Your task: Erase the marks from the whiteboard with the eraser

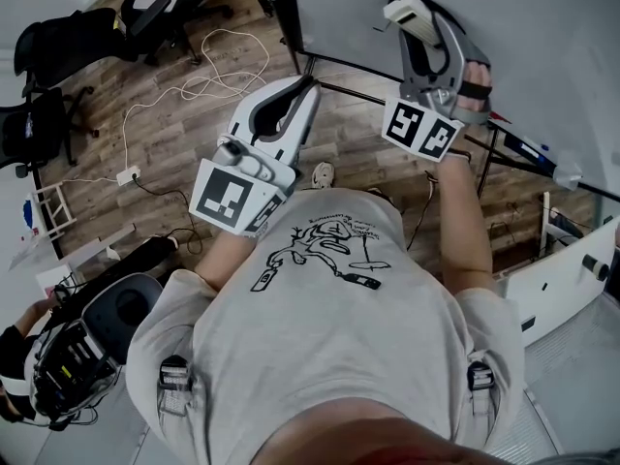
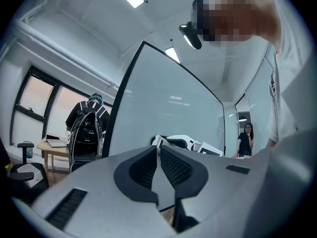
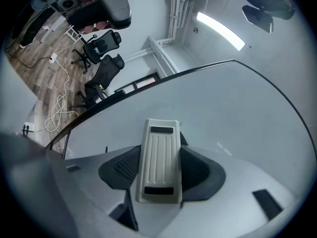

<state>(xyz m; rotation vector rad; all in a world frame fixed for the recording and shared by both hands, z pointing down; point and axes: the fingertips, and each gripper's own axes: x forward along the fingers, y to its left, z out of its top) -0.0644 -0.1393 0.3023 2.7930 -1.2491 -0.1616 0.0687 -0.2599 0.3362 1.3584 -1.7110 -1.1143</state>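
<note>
Nearest the head camera: the person's grey T-shirt (image 1: 329,327), with a black line drawing on the chest. No words on it could be read.

Right gripper (image 1: 418,29) was raised to the whiteboard (image 1: 504,37), jaws clamped on the white eraser (image 1: 409,12). In the right gripper view the eraser (image 3: 159,160) sat lengthwise between the pads, ribbed back to the camera, its far end aimed at the board (image 3: 223,113). Contact with the surface could not be told.

Left gripper (image 1: 308,87) was held lower, off the board's left edge. In its own view the jaws (image 2: 158,155) were drawn together with nothing between them.

Marks: the board looked almost clean. One short dark tick (image 1: 380,29) showed just left of the eraser, too small to be sure of.

Step, as judged: wiping under way or near its end. The next move probably calls for pressing the eraser's felt face flat and sweeping left across that tick.

Writing: none legible. The marker cubes (image 1: 422,128) carried only black-and-white square patterns. No brand showed on the eraser.
</note>
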